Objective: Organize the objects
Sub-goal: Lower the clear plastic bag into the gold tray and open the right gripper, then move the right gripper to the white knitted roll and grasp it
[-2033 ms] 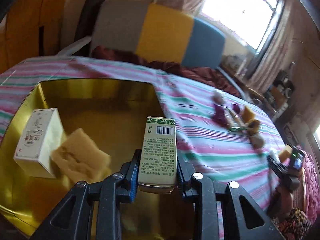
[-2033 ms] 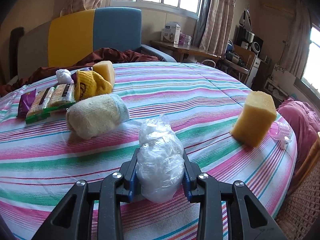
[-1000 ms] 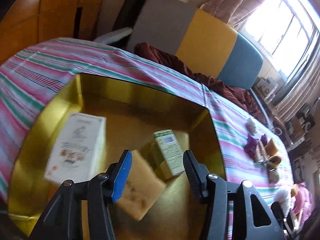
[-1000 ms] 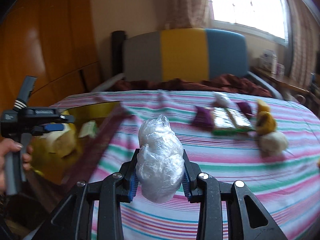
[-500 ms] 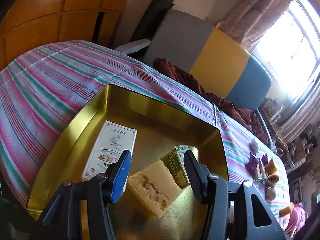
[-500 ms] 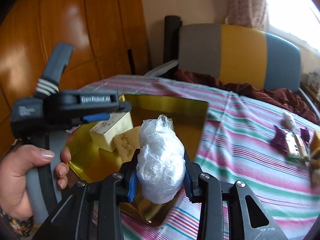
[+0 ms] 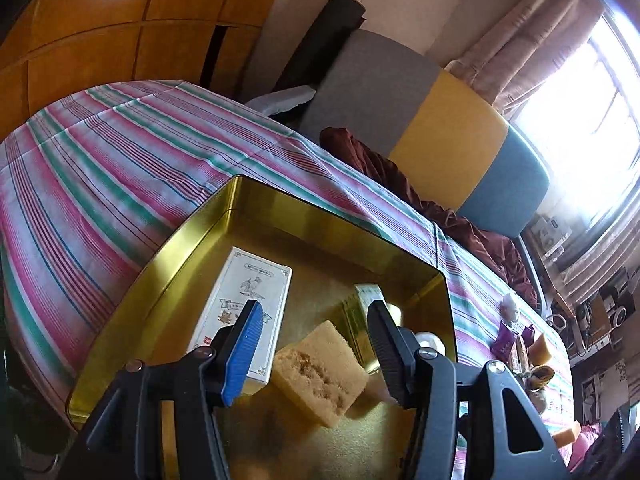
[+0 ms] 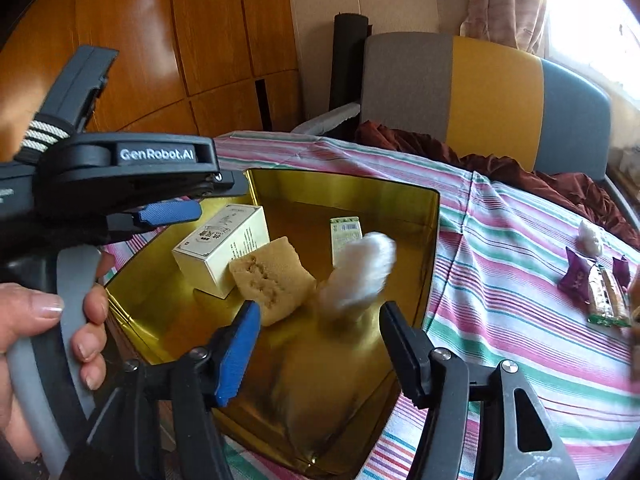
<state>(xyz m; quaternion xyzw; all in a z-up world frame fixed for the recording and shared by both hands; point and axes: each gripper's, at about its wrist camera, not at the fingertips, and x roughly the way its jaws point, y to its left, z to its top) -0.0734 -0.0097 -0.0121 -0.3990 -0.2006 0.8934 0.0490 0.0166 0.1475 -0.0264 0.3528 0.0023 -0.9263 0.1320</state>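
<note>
So the right gripper (image 8: 318,344) has its jaws spread wide with nothing between them, hovering over the near corner of the shallow gold metal tray (image 8: 344,188). Just beyond its tips there's a blurry white crinkly plastic-wrapped bundle (image 8: 358,274), smeared in the frame, so my guess is it's dropping into the tray right now. It's clear of both fingers, slightly toward the right one.

The left gripper (image 7: 316,340) is also wide open and empty, hanging above the same tray from the other side. You can see it in the right camera too, a hand wrapped round its grey handle.

If this step is the release, the good way to do it is keep the jaws fully apart and lift straight up, so a finger doesn't clip the bundle or nudge the tray. A light bundle like that could roll, so I'd wait until it settles.

In the tray: a white rectangular cardboard box with printed text (image 8: 222,248) lying flat, a tan porous sponge block (image 8: 272,280) touching it, and a small green-and-white carton (image 8: 345,236) right behind the bundle.

Further out on the pink-and-green striped tablecloth (image 8: 500,280), well apart from the tray, there are still purple snack packets (image 8: 576,276) and other bits to collect.
</note>
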